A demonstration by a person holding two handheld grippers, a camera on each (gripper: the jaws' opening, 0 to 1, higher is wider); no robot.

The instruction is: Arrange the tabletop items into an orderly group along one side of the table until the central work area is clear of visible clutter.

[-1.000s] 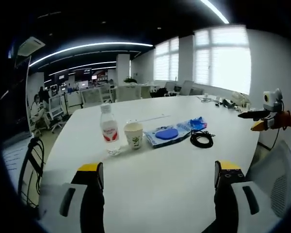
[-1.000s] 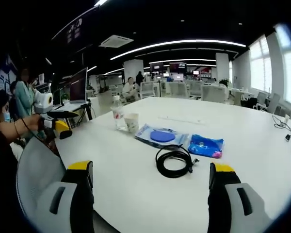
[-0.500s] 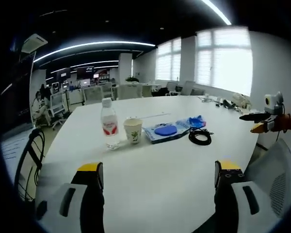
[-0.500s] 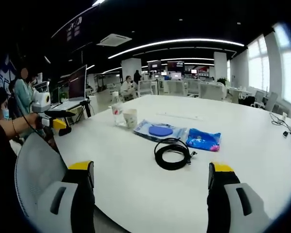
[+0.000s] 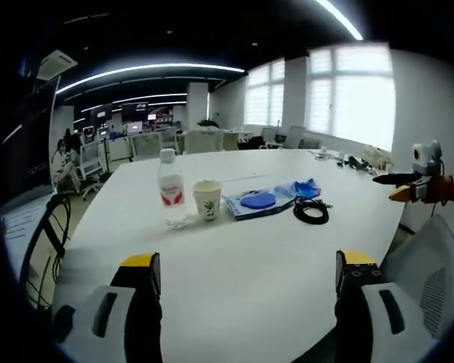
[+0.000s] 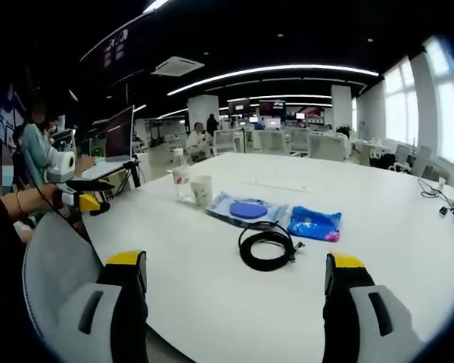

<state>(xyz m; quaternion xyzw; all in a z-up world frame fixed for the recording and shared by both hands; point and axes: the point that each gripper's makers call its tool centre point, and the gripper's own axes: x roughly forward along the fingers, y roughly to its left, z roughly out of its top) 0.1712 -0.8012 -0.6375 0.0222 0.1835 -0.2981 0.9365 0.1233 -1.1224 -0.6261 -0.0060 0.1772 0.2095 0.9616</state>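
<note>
So both claws are just hanging over the near edge of the big white surface (image 5: 242, 280), nothing in either one. The left claw (image 5: 246, 283) has its jaws spread wide with bare surface between them, and the right claw (image 6: 238, 283) is the same, jaws wide apart and holding nothing.

The stuff sits in a loose row out toward the middle. In the left gripper view, going left to right: a bottle (image 5: 169, 198) standing upright with a red label, a paper cup (image 5: 207, 200) just beside it, then a flat packet (image 5: 259, 202) with a blue disc in it, a crinkly blue bag (image 5: 306, 188) at the packet's far end, and a coiled black cable (image 5: 311, 210) lying near the packet on its right. None of it is close to the claws.

From the right gripper view it's the same lineup: bottle (image 6: 181, 179) and cup (image 6: 202, 190) farthest off on the left, packet (image 6: 247, 211) in the middle, bag (image 6: 315, 224) to its right, and the cable (image 6: 267, 247) closest to the camera, in front of the packet and bag.

Each claw shows up in the other's view too, off to the side over a grey mesh chair (image 6: 53, 265) at the surface's edge
</note>
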